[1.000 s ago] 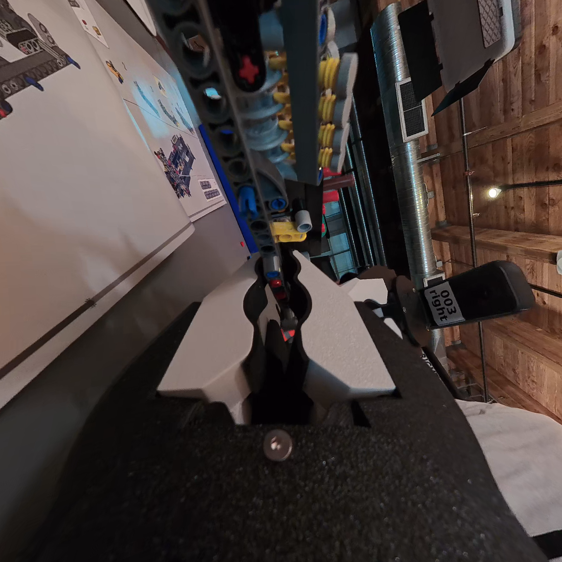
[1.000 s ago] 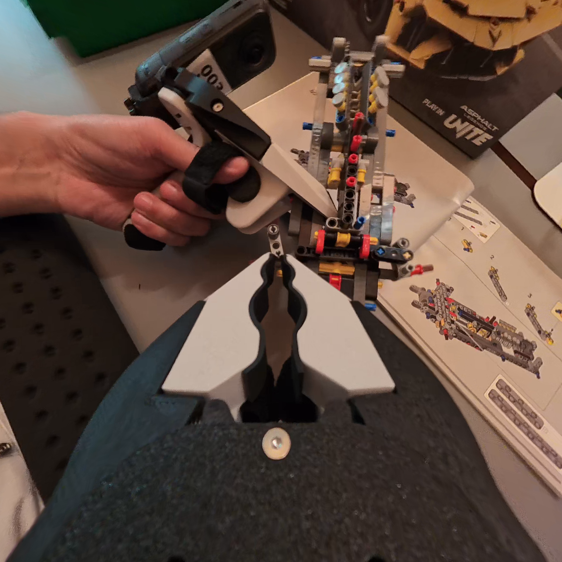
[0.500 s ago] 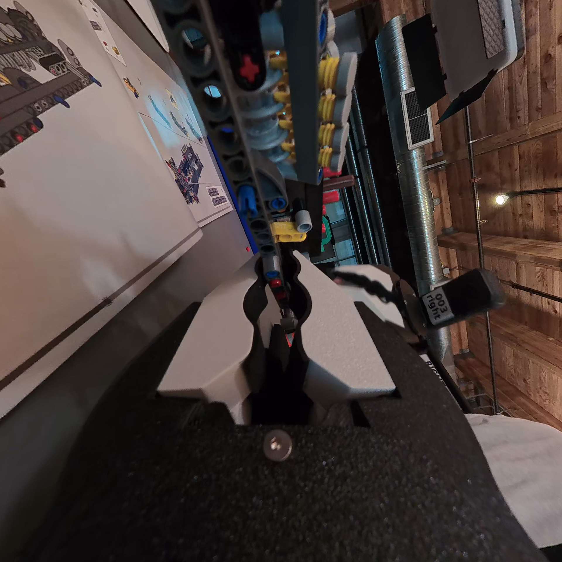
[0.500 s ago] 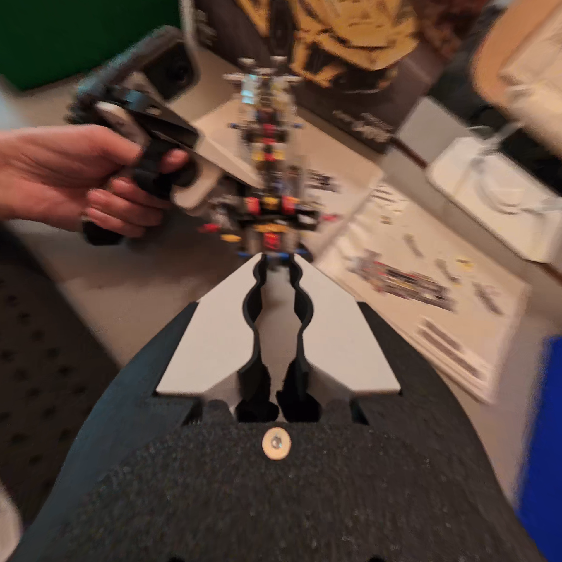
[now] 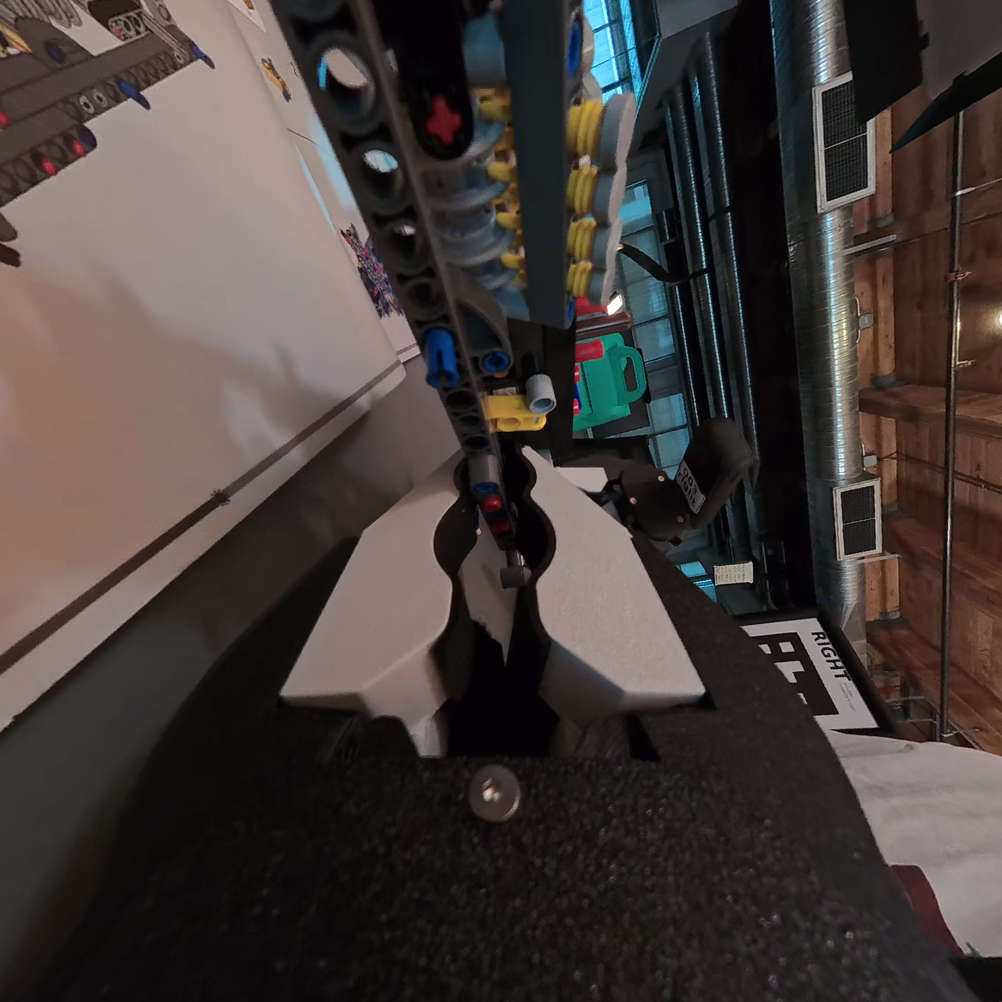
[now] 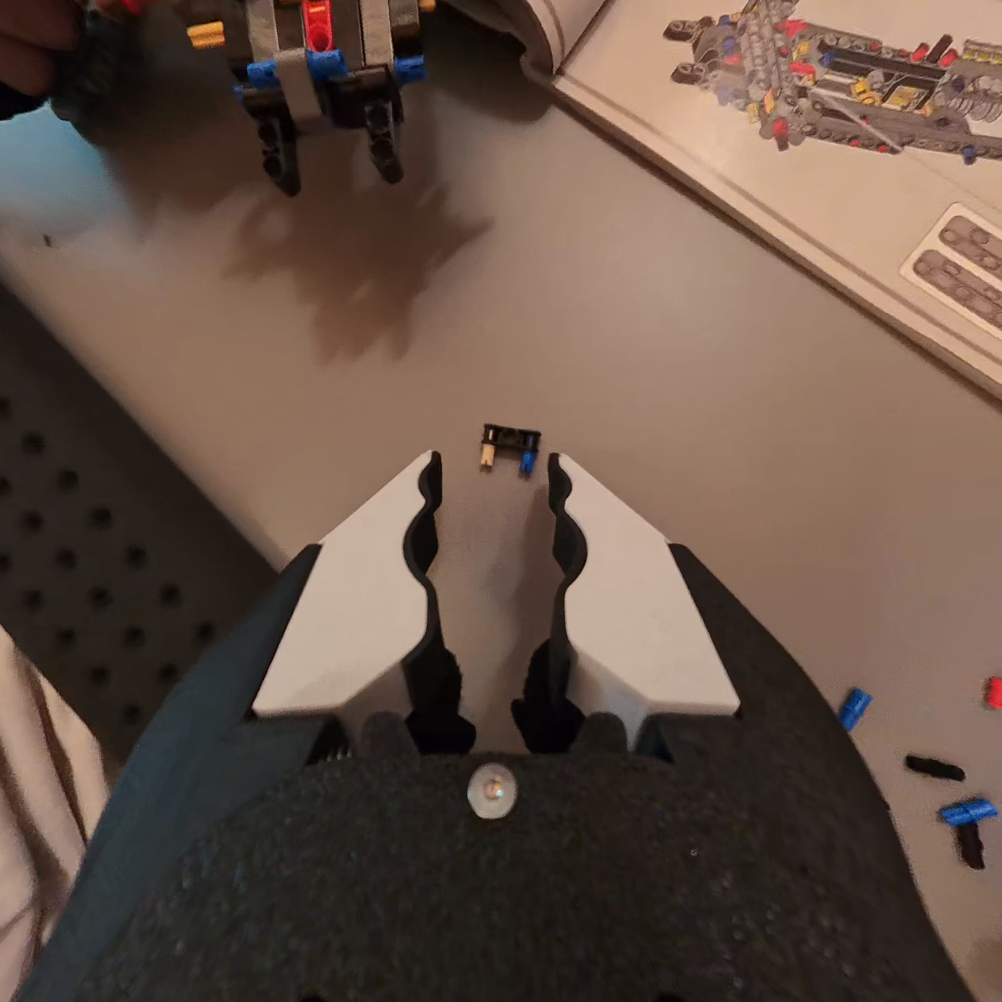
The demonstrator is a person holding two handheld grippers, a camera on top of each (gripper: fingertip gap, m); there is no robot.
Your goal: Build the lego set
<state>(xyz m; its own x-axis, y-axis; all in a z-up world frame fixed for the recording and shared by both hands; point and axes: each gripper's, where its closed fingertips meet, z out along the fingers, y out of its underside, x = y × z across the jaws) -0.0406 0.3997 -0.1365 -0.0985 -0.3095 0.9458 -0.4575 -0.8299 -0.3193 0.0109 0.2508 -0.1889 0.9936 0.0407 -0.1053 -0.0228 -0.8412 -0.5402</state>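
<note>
My left gripper (image 5: 496,466) is shut on the dark grey beam of the lego chassis (image 5: 434,217), a long build with yellow, red and blue parts, held up above the table. The chassis's black front forks show at the top of the right wrist view (image 6: 325,97). My right gripper (image 6: 494,461) is open and empty, low over the grey table. A small black connector piece (image 6: 509,442) with a tan pin and a blue pin lies just beyond its fingertips. The right gripper also shows far off in the left wrist view (image 5: 683,488).
The open instruction booklet (image 6: 813,162) lies at the upper right and shows in the left wrist view (image 5: 162,325). Loose blue, black and red pins (image 6: 965,813) lie at the right edge. A black perforated mat (image 6: 81,542) borders the table on the left.
My right gripper has drawn back from the chassis, swung down to the table and opened wide over the small black connector. My left gripper still holds the chassis, turned slightly.
</note>
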